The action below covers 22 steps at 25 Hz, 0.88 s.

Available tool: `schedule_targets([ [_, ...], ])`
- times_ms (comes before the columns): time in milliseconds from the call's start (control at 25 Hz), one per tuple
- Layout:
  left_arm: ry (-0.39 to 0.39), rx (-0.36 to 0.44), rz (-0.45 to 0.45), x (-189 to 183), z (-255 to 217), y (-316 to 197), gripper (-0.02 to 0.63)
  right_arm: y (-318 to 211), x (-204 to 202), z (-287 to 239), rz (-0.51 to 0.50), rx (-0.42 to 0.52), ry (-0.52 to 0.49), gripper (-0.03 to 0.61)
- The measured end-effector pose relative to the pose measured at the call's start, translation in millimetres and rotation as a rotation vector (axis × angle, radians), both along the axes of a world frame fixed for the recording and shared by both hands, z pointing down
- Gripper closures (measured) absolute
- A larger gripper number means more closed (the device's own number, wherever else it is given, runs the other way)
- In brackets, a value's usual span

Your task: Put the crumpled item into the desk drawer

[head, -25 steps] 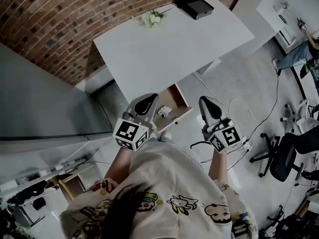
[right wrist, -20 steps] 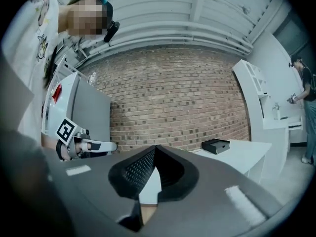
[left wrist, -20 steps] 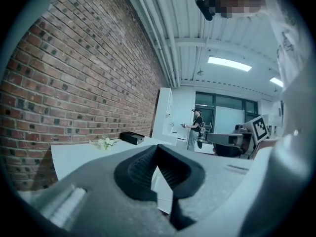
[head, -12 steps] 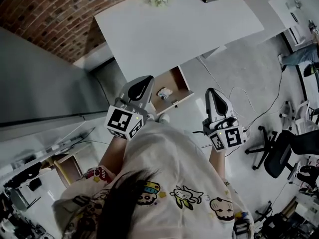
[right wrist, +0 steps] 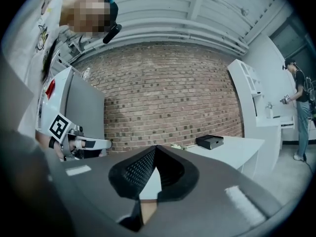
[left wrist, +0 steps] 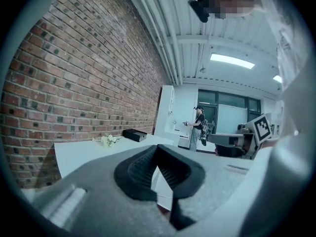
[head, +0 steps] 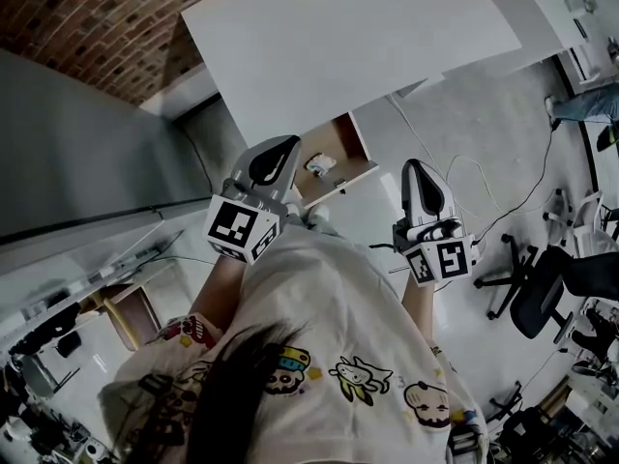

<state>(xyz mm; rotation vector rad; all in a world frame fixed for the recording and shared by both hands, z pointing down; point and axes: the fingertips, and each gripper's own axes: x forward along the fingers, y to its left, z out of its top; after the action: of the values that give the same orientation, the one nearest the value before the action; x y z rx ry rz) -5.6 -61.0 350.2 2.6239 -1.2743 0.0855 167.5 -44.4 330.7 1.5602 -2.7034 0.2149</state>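
The crumpled item (head: 317, 165) lies in the open desk drawer (head: 353, 148), just ahead of the left gripper (head: 286, 145); it is too small to tell its long axis. The left gripper and the right gripper (head: 416, 168) are held side by side close to the person's chest, pointing toward the desk (head: 338, 46), jaws pressed together on nothing.

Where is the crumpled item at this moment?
In the head view, the crumpled white item lies inside the open desk drawer, below the front edge of the white desk and just right of the left gripper.

Light is dim and bluish (edges warp, darken).
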Motion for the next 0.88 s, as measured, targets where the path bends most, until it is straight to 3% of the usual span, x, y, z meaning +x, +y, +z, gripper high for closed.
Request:
schedule_targets([
  [880,-0.004,-0.015,-0.008,-1.8,7.5,1.9,0.615,-5.6,-8.9,5.3,-0.037,-0.036,-0.012,0.571],
])
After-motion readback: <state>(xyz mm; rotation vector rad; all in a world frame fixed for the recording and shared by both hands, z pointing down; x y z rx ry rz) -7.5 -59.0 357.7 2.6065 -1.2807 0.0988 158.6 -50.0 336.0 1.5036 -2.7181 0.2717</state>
